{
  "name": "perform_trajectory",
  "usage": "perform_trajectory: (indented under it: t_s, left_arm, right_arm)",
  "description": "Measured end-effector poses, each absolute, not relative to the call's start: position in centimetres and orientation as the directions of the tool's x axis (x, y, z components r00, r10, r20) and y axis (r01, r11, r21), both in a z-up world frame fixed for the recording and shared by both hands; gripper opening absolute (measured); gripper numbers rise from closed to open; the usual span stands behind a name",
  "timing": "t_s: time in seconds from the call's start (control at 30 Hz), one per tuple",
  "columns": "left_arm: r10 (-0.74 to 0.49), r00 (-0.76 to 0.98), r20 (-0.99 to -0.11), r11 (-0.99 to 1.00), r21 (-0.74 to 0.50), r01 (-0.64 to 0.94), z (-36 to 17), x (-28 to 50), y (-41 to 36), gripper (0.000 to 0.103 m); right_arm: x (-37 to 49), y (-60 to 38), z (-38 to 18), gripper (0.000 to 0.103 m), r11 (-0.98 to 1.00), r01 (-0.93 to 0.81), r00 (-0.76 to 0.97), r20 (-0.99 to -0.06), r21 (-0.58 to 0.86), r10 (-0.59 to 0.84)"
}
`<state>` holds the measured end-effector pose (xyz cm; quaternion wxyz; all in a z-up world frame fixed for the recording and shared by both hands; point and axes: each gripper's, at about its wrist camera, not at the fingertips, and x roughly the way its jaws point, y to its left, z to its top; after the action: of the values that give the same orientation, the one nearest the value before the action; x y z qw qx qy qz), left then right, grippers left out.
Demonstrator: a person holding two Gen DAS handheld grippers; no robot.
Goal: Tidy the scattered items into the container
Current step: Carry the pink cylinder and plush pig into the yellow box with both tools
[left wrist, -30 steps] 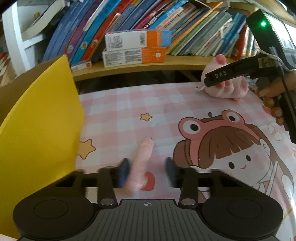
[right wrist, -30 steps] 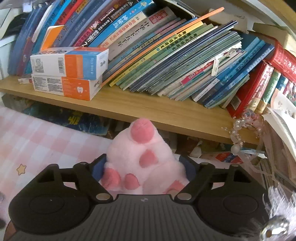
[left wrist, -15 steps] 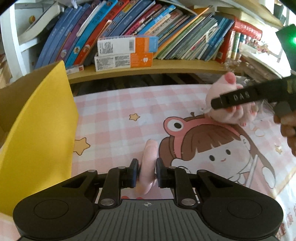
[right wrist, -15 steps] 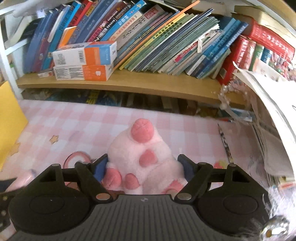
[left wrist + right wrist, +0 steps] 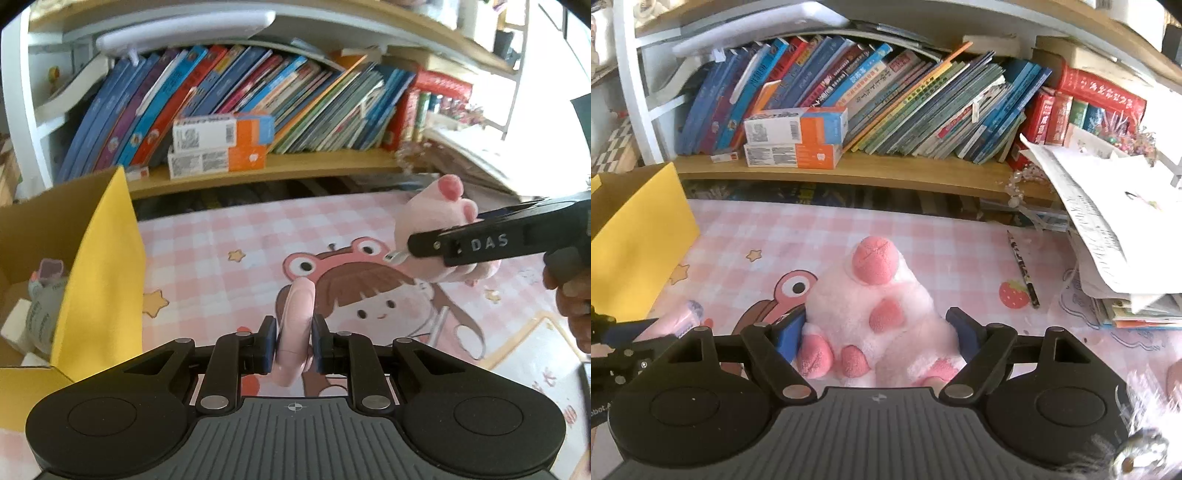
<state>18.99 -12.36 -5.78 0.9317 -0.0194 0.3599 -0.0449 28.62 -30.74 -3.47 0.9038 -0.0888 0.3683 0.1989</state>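
My left gripper (image 5: 293,341) is shut on a slim pink tube (image 5: 295,314) and holds it lifted over the pink cartoon mat (image 5: 221,258). The same tube (image 5: 683,317) shows at the lower left of the right wrist view. My right gripper (image 5: 879,332) is shut on a pink plush paw (image 5: 871,302), whose fluffy body fills the wide gap between the pads. In the left wrist view that plush paw (image 5: 436,214) hangs in the air at the right. The yellow cardboard box (image 5: 99,266) stands open at the left, close beside my left gripper.
A grey pouch (image 5: 44,306) and white items lie inside the box. A pencil (image 5: 1023,273) lies on the mat near a pile of papers (image 5: 1108,229). A wooden shelf (image 5: 886,173) with leaning books and two orange-white cartons (image 5: 794,140) runs along the back. A hand (image 5: 576,306) grips the right tool.
My left jaws closed on the pink tube and raised it off the mat. My right gripper carried the plush paw away from the shelf, up and leftward over the mat.
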Motion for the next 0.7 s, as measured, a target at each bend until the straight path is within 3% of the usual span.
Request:
perform_trajectory:
  t_s: [0.7]
  left_arm:
    - [-0.230,0.768,-0.598,0.970,-0.075,0.232,-0.7,10.7,-7.7,0.019]
  right_arm:
    - [17.8,-28.5,-1.2,0.078,0.946,-0.323,0.678,-0.699,-0.006,0.227]
